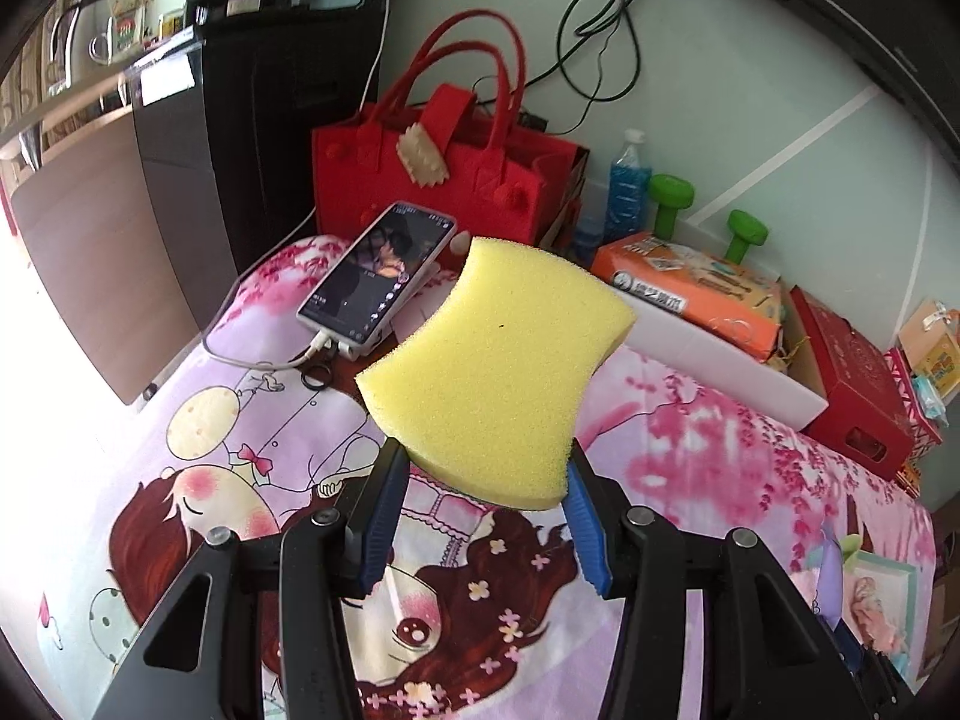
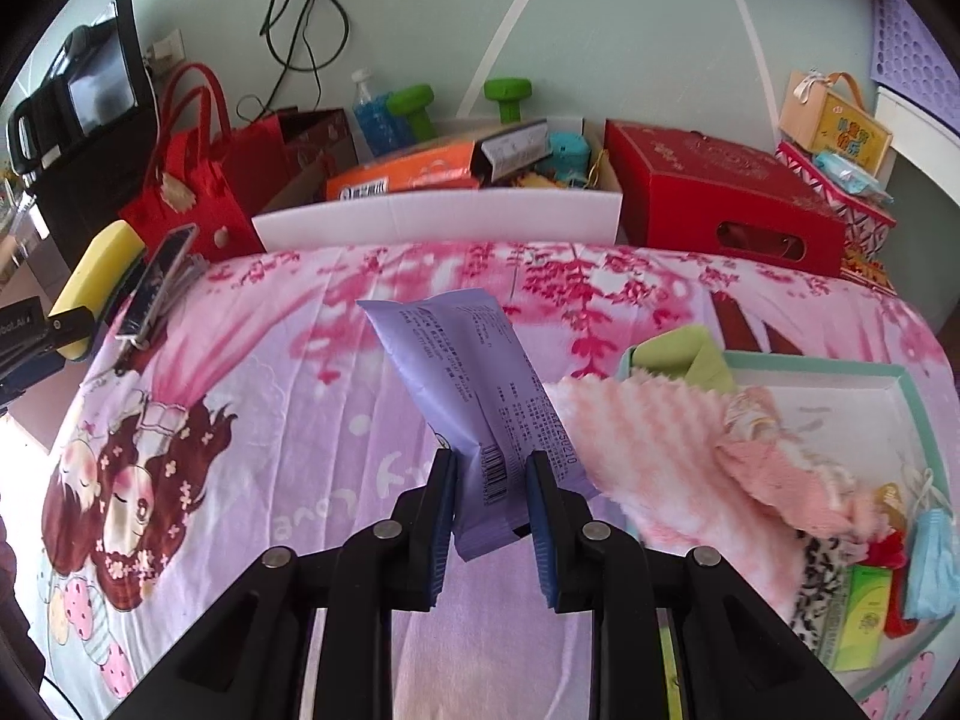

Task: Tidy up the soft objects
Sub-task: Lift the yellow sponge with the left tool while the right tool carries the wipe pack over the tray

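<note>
The left gripper (image 1: 483, 480) is clenching a yellow sponge (image 1: 498, 372) between its blue pads (image 1: 378, 534), and the sponge is sitting raised above the printed sheet (image 1: 240, 480) of the bed, its far edge overlapping the view of a phone (image 1: 378, 270) that is leaning at the head of the bed with a cable plugged in. Behind the phone a red felt bag (image 1: 420, 180) is standing upright, and to its right a white box (image 1: 720, 360) is holding an orange pack (image 1: 690, 282), with two green dumbbells (image 1: 672, 198) against the wall. In the right wrist view, the same sponge (image 2: 90, 282) is showing at the far left edge. At the centre, the right gripper (image 2: 489, 516) is grasping a purple packet (image 2: 468, 396) near its lower end, the jaws pressing on both faces while the packet is tilting up and away over the sheet. Just right of it, a pink fluffy cloth (image 2: 648, 438) is draping over the rim of a teal-edged tray (image 2: 912, 414), which is also holding a blue face mask (image 2: 930, 564) and a green packet (image 2: 864, 618).
</note>
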The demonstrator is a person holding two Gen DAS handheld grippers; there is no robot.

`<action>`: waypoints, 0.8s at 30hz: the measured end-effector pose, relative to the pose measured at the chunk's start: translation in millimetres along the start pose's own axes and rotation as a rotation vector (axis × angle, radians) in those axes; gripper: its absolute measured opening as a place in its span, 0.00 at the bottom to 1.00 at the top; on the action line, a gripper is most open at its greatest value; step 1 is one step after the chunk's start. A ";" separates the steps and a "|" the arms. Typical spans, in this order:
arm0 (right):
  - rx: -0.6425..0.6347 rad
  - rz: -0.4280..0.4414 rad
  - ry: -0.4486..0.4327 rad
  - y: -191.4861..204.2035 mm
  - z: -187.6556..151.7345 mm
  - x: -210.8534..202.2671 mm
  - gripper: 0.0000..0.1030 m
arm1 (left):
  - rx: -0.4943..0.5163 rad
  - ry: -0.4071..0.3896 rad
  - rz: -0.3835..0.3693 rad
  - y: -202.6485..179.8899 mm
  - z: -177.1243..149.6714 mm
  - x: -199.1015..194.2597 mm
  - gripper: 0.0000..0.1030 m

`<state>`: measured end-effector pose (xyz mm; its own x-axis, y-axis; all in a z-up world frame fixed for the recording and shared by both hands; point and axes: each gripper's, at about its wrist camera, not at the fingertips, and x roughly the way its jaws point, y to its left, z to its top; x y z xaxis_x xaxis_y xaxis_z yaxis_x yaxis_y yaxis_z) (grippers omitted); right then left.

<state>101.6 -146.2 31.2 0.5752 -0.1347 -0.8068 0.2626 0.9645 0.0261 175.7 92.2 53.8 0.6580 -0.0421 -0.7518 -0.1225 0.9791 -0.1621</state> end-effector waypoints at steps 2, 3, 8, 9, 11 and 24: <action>0.004 -0.002 -0.011 -2.1 0.1 -6.6 0.24 | 0.006 -0.010 -0.006 -4.5 0.7 -7.5 0.50; 0.005 -0.005 -0.016 -3.2 -0.3 -9.8 0.24 | 0.010 -0.017 -0.011 -7.5 0.8 -12.2 0.50; 0.019 -0.014 -0.024 -9.3 -1.7 -19.3 0.24 | 0.039 -0.038 -0.021 -21.4 -1.7 -29.7 0.50; 0.023 -0.015 -0.026 -11.0 -1.7 -21.1 0.24 | 0.044 -0.040 -0.021 -24.2 -2.6 -32.8 0.50; 0.033 -0.016 -0.030 -14.1 -1.8 -24.6 0.24 | 0.051 -0.042 -0.026 -28.7 -5.1 -38.2 0.50; 0.074 -0.040 -0.083 -41.0 -4.0 -56.5 0.24 | 0.158 -0.059 -0.073 -72.5 -31.8 -67.9 0.50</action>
<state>55.3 -177.3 73.3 0.6244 -0.1937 -0.7567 0.3414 0.9390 0.0414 116.3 17.7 96.3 0.7042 -0.1072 -0.7018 0.0426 0.9931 -0.1090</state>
